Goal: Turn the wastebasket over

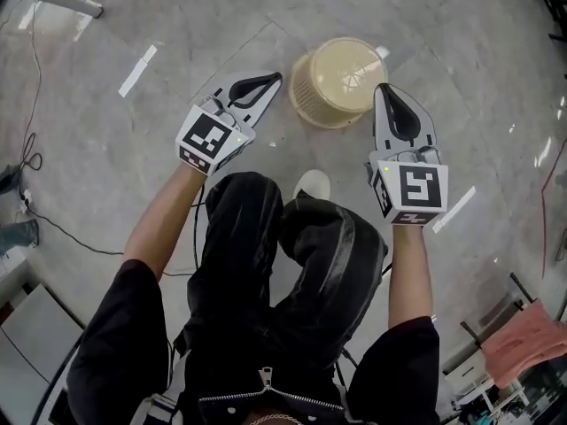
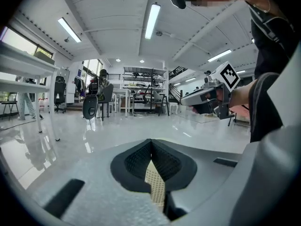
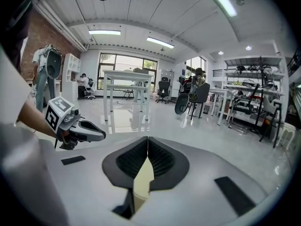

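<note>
**Inspector:** Clearance around the work?

**Assessor:** Open, polished grey floor (image 1: 106, 149) lies on every side of the wastebasket (image 1: 341, 82). White tape strips (image 1: 137, 69) are stuck to the floor on its left and right. Black cables (image 1: 53, 224) trail along the floor's left margin. A grey metal bar (image 1: 53, 0) sits at the upper left corner and a frame draped in pink cloth (image 1: 523, 339) at the lower right. All of these stand well apart from the basket.

**Inspector:** The container?

**Assessor:** It is beige and round, with a latticed wall. A pale round face is turned upward. I cannot settle whether that is its base or its inside, so contents cannot be told.

**Inspector:** State of the tools?

**Assessor:** The left gripper (image 1: 273, 78) has its jaws pressed together on nothing. The right gripper (image 1: 384, 88) is the same, pads meeting and empty.

**Inspector:** Basket relative to the tools?

**Assessor:** It stands on the floor between the two tips, ahead of the person's knees (image 1: 292, 228). The left tip is just beside its left wall, with a gap. The right tip overlaps its right edge in the head view, and contact cannot be told. In both gripper views the beige of the basket shows low behind the closed pads.
</note>
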Motion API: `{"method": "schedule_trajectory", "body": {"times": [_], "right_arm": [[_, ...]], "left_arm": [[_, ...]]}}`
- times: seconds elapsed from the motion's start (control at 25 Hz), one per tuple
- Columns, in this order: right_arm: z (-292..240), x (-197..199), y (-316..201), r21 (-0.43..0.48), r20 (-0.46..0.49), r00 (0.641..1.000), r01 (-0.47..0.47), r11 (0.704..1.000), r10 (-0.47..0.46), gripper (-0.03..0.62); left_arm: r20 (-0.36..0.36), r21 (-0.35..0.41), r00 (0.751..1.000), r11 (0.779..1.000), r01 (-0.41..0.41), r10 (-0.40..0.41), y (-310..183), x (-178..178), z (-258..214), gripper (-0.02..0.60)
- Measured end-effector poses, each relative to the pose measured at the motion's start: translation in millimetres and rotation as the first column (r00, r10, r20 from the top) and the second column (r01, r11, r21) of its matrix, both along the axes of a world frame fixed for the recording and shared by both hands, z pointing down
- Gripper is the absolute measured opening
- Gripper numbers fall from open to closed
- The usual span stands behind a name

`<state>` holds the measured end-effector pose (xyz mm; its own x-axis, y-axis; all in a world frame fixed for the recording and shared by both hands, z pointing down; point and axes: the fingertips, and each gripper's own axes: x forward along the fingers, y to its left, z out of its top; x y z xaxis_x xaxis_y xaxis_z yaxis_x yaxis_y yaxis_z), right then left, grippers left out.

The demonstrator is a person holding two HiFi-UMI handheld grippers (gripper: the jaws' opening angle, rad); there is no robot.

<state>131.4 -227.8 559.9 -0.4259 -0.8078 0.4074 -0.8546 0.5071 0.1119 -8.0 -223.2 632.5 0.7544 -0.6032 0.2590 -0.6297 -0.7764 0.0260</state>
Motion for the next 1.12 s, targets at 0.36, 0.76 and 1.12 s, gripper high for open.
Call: {"method": "schedule_trajectory", "body": {"times": [0.36, 0.76, 1.12], "right_arm": [[107, -47, 11, -0.154, -0.173, 0.972, 0.131, 0.979, -0.157, 0.015], [178, -82, -17, -0.232, -0.487, 0.843, 0.129, 0.964, -0.230, 0.260], [215, -73, -29, -0.254, -0.611, 0.759, 0.078, 0.964, -0.222, 0.342]], "left_arm": [[-0.037, 0.016, 0.999, 1.000, 0.015, -0.015, 1, -24, 63, 0.005], [-0.040, 0.016, 0.998, 0.998, 0.053, -0.052, 13, -66, 87, 0.005], [-0.041, -0.028, 0.994, 0.995, 0.100, -0.102, 19, -91, 111, 0.005]]}}
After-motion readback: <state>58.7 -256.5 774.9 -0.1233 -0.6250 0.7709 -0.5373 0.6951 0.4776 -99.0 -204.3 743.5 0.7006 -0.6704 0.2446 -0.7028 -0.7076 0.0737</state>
